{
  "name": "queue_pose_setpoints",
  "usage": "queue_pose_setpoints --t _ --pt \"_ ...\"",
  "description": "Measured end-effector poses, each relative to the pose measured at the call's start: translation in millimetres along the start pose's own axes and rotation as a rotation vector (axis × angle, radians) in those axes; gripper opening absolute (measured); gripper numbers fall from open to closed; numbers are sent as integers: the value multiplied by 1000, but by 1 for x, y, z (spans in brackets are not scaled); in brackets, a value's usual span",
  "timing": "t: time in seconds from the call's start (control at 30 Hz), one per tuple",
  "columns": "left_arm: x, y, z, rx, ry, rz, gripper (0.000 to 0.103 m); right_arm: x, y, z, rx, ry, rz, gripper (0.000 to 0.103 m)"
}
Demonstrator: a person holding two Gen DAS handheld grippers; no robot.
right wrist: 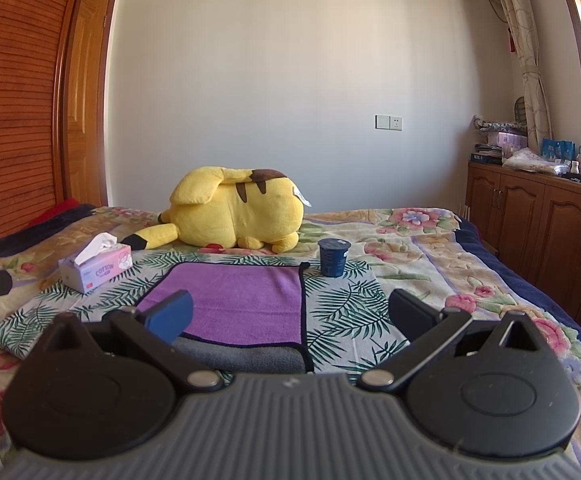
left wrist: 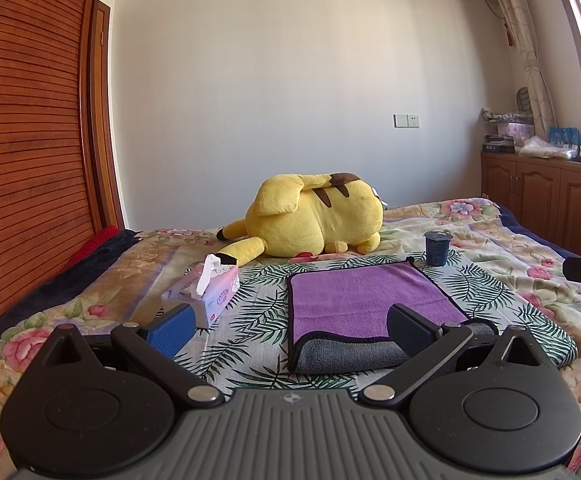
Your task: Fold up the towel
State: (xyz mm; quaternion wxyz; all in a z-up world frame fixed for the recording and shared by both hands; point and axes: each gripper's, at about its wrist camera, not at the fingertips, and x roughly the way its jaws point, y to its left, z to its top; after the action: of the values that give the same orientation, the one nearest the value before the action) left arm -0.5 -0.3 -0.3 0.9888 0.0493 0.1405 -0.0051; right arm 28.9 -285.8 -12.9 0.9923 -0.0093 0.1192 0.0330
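Note:
A purple towel (left wrist: 366, 300) with a grey underside and dark trim lies on a palm-leaf cloth on the bed, its near edge showing the grey side (left wrist: 346, 354). It also shows in the right wrist view (right wrist: 238, 300). My left gripper (left wrist: 290, 326) is open and empty, hovering just before the towel's near left corner. My right gripper (right wrist: 290, 314) is open and empty, before the towel's near right corner. Neither touches the towel.
A tissue box (left wrist: 202, 292) sits left of the towel, a dark blue cup (left wrist: 437, 248) at its far right corner, and a yellow plush toy (left wrist: 314, 216) behind it. A wooden wardrobe (left wrist: 26, 160) stands left, cabinets (right wrist: 542, 232) right.

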Motion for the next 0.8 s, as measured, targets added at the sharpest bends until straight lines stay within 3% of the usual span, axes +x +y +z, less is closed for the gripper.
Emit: queue_pose_setpoints --t 0.8 --pt "6 -1 -2 12 32 -5 87 5 5 0 -10 22 30 103"
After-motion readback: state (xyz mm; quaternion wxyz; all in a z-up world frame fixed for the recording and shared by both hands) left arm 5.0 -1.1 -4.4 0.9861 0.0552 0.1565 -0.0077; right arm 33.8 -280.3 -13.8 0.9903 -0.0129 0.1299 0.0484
